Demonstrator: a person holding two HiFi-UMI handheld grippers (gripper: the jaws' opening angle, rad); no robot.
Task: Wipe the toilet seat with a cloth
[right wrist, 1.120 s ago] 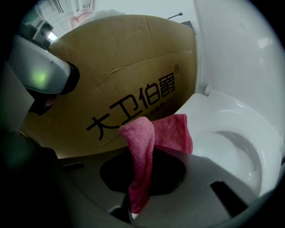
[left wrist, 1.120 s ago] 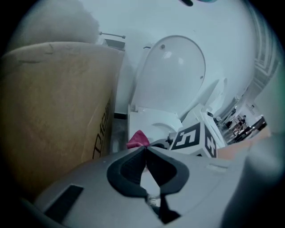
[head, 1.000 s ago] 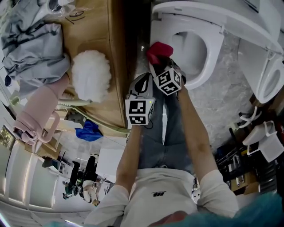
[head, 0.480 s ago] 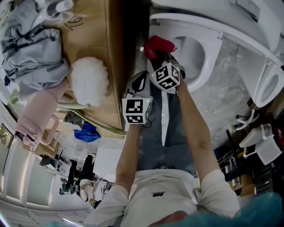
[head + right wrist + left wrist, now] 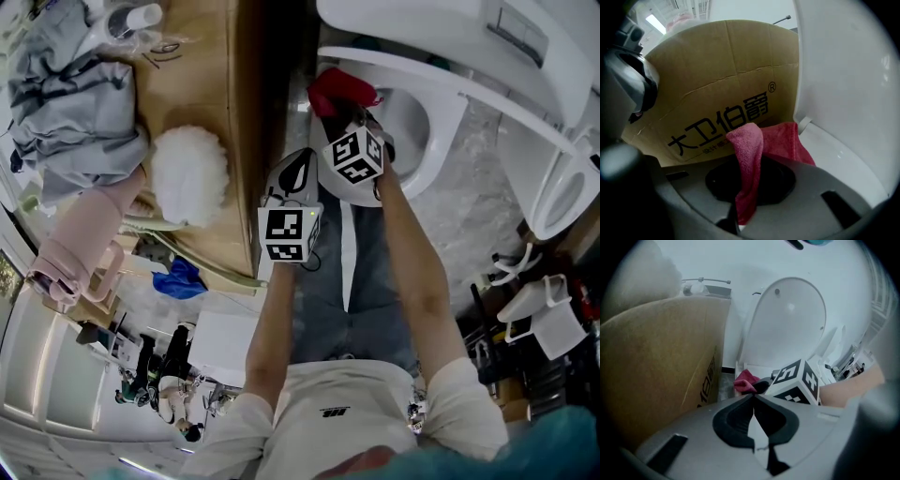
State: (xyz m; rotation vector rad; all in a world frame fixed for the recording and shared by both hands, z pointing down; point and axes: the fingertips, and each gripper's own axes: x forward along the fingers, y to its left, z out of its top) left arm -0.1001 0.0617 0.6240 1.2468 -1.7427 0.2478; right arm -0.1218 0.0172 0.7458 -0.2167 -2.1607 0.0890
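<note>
Right tool [image 5: 749, 185] pinches red cloth [image 5: 751, 140] (jaw tips hidden) by toilet seat [image 5: 843, 154].

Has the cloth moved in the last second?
Yes. The cloth has slid along the toilet seat toward its hinged end, farther from the white fluffy ball.

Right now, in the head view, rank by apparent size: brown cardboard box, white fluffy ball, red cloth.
1. brown cardboard box
2. white fluffy ball
3. red cloth, partly hidden by the right gripper
No near ties.
</note>
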